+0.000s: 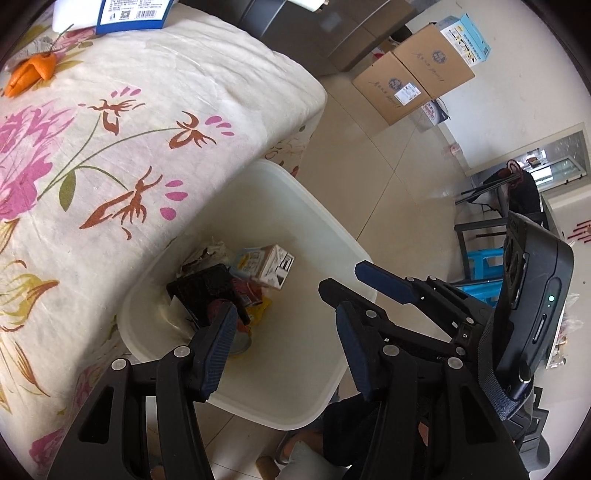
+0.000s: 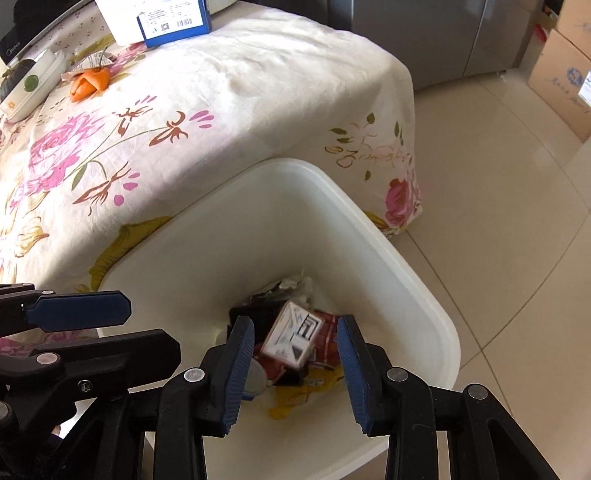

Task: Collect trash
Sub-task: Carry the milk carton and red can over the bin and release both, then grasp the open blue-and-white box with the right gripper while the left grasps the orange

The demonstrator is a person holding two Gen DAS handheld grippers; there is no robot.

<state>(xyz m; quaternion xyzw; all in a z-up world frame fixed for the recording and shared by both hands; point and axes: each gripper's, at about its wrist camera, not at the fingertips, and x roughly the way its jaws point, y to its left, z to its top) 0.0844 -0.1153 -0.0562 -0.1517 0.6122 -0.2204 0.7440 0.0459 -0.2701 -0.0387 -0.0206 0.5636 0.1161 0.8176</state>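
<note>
A white plastic bin (image 1: 332, 236) (image 2: 417, 280) stands on the floor against the table. Inside lie a small white carton (image 1: 277, 267) (image 2: 293, 334), red and yellow wrappers (image 2: 325, 328), crumpled paper and a black piece. My left gripper (image 1: 284, 332) is open and empty above the bin's near side. My right gripper (image 2: 293, 354) is open and empty over the bin, above the carton; it also shows in the left wrist view (image 1: 384, 280). An orange peel (image 1: 31, 72) (image 2: 90, 84) and crumpled paper (image 2: 92, 61) lie on the table.
The table wears a floral cloth (image 1: 147, 122) (image 2: 221, 110). A blue-and-white box (image 1: 133, 13) (image 2: 173, 22) and a white dish (image 2: 29, 83) sit at its far side. Cardboard boxes (image 1: 413, 74), a blue stool (image 1: 484, 262) and a grey cabinet (image 2: 424, 33) stand on the tiled floor.
</note>
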